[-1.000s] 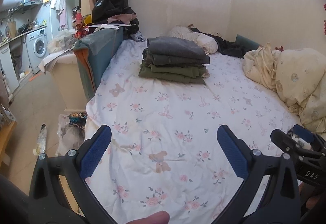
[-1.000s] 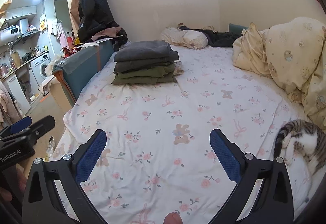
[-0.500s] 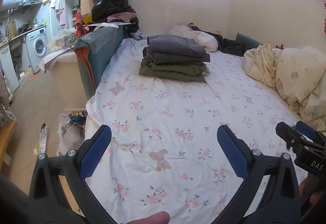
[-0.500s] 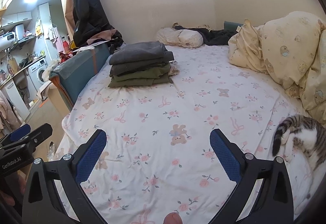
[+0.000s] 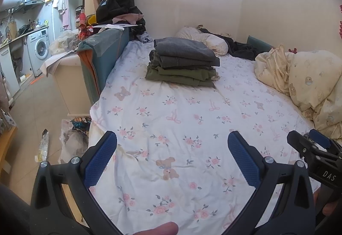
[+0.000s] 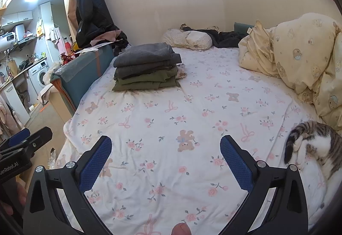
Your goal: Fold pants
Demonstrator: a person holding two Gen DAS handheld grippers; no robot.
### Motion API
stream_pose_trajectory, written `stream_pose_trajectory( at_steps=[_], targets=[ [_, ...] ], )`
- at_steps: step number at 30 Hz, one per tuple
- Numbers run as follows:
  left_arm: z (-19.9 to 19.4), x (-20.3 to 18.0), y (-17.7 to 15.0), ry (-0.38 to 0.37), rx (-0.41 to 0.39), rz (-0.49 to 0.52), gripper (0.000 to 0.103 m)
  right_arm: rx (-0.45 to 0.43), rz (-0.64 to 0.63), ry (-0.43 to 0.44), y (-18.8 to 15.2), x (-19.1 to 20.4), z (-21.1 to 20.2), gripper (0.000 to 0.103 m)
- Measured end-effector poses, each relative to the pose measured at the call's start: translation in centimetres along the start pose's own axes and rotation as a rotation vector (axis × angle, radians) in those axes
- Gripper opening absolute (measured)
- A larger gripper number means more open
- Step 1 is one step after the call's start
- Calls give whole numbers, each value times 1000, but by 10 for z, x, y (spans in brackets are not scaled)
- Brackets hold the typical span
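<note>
A stack of folded pants (image 5: pixel 183 61), grey on top and olive below, sits at the far left of the bed; it also shows in the right wrist view (image 6: pixel 147 66). My left gripper (image 5: pixel 171 158) is open and empty above the near part of the floral sheet (image 5: pixel 171 117). My right gripper (image 6: pixel 165 160) is open and empty above the sheet (image 6: pixel 181 106), to the right of the left one. The right gripper's tip (image 5: pixel 310 145) shows at the left view's right edge. The left gripper's tip (image 6: pixel 27 138) shows at the right view's left edge.
A tabby cat (image 6: pixel 314 145) lies curled at the bed's near right. A cream duvet (image 6: pixel 299 57) is heaped on the right. Pillows and dark clothes (image 5: pixel 224 42) lie at the head. A teal headboard (image 5: pixel 100 57) and a cluttered floor (image 5: pixel 72 132) are on the left.
Both grippers have drifted slightly; the views shift a little and the pants stack sits slightly lower in each. Both stay open and empty.
</note>
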State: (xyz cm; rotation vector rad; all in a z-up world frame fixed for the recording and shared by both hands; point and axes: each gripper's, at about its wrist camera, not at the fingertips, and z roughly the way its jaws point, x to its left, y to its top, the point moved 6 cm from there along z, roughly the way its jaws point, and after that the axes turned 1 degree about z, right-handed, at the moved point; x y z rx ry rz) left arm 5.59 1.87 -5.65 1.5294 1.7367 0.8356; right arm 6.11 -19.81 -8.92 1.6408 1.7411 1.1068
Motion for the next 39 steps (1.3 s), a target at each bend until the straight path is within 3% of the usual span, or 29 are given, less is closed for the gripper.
stream_pose_trajectory(
  at_steps=[39],
  targets=[
    [0,-12,1,-3,-12,0,103,4,19,-9,-2,-2,-2,103]
  ],
)
